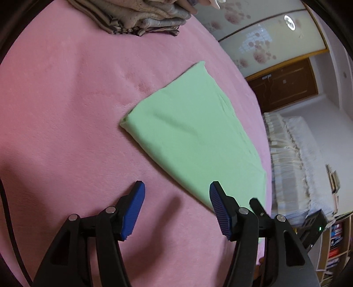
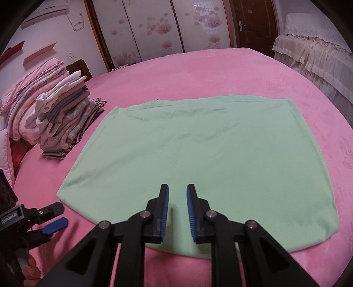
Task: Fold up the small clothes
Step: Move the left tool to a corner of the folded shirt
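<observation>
A light green garment (image 2: 198, 159) lies folded flat on the pink bed cover (image 2: 198, 72). It also shows in the left wrist view (image 1: 192, 132), ahead and to the right of my left gripper (image 1: 177, 189). My left gripper is open and empty, hovering over the pink cover just off the garment's near left corner. My right gripper (image 2: 177, 191) is over the garment's near edge, jaws a small gap apart, holding nothing. The left gripper also shows in the right wrist view (image 2: 53, 217) at the lower left.
A stack of folded clothes (image 2: 64, 119) stands on the bed to the left, also at the top of the left wrist view (image 1: 141, 19). A folded pink quilt (image 2: 28, 92) lies behind it. A wardrobe (image 2: 154, 28) and a covered piece of furniture (image 2: 313, 48) stand beyond the bed.
</observation>
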`<action>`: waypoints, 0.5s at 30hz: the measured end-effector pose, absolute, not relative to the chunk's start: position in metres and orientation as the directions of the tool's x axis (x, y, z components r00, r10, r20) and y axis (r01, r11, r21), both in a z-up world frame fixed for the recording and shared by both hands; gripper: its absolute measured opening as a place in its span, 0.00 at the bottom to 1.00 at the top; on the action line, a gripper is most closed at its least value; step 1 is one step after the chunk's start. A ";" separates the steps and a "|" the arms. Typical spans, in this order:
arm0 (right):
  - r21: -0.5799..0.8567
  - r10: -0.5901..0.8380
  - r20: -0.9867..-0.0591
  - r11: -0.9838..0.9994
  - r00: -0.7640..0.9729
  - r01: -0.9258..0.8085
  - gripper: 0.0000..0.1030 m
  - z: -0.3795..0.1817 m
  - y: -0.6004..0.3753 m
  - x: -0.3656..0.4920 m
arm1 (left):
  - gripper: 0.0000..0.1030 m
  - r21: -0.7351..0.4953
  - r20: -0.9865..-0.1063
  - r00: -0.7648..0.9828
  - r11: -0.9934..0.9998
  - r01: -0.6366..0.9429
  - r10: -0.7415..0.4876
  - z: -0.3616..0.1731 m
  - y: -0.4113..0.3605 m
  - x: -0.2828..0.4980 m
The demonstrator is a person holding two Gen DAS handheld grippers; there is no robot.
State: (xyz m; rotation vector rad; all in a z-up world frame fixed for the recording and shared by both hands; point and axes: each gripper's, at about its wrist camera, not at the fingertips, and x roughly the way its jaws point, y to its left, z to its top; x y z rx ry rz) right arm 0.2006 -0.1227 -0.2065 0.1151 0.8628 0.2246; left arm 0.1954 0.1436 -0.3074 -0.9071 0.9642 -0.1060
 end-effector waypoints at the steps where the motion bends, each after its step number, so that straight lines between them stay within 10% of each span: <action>1: 0.185 0.239 -0.740 0.971 0.629 -0.152 0.16 -0.207 -0.121 0.200 | 0.57 -0.711 -0.656 0.607 0.638 -0.296 -0.449 -0.310 0.143 0.198; 15: 0.213 0.232 -0.771 0.972 0.593 -0.103 0.16 -0.227 -0.124 0.193 | 0.57 -0.738 -0.592 0.692 0.623 -0.260 -0.413 -0.323 0.136 0.250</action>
